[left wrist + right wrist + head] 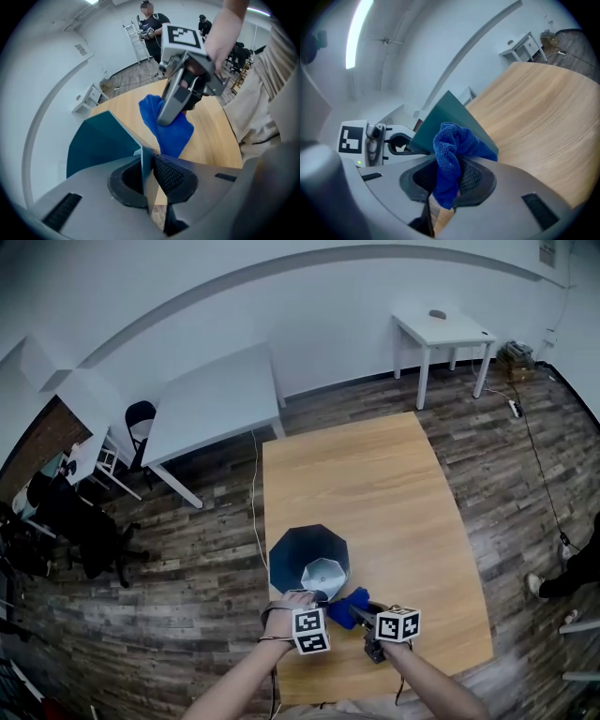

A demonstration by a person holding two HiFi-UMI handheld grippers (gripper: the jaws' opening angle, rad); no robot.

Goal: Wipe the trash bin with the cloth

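1. Wooden table (375,474), on a plank floor between white walls. The task's things sit near its front left corner; the rest of the top is bare.
2. Left gripper (147,174), pointing steeply down. Its jaws are clamped on a thin edge of the trash bin's wall, which stands pinched between the two pads. Judged purpose: steadying the bin.
3. Right gripper (446,180), just to the right of the left one. It is clenched on the cloth, with nothing else between the pads.
4. Cloth (451,147), blue and bunched. One fold rises above the pads and a tail hangs below them. It is held off the table just beside the bin's right side. Whether it touches the bin cannot be told.
5. Trash bin (292,554), dark teal with faceted sides, on the table at the person's near left. A pale inner surface shows in the head view. No smear, streak or damp patch can be made out on it.
6. Task status, as a judgement:
   - Done: cloth picked up, bin secured.
   - Not evidenced: any wiped area.
   - Left: bringing the cloth onto the wall and passing it over the facets, probably turning the bin to reach each one.
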